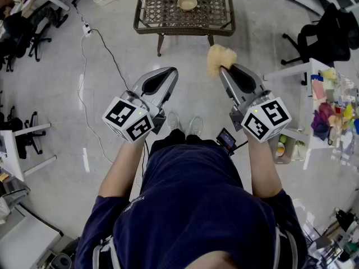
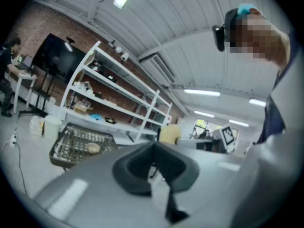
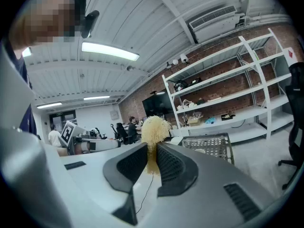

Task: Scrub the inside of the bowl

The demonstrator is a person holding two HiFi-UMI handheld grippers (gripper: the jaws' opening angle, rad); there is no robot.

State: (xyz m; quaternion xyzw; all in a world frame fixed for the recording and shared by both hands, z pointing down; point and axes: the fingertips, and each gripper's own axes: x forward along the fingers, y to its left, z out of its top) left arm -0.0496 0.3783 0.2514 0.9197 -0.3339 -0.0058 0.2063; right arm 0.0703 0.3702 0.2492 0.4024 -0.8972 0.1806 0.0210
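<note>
A small tan bowl (image 1: 187, 3) sits on a brown wicker table (image 1: 168, 26) ahead of me; it shows small in the left gripper view as the bowl (image 2: 93, 148) and, faintly, in the right gripper view as the bowl (image 3: 198, 150). My right gripper (image 1: 222, 66) is shut on a pale yellow fibrous scrubber (image 1: 217, 58), whose tuft (image 3: 153, 128) sticks up past the jaws. My left gripper (image 1: 170, 72) is shut and holds nothing. Both are raised at chest height, well short of the table.
A black cable (image 1: 105, 52) runs over the grey floor to the left. Office chairs (image 1: 328, 33) stand at the right and far left. A cluttered white shelf (image 1: 331, 111) is on the right. Metal shelving (image 3: 228, 94) lines a brick wall behind the table.
</note>
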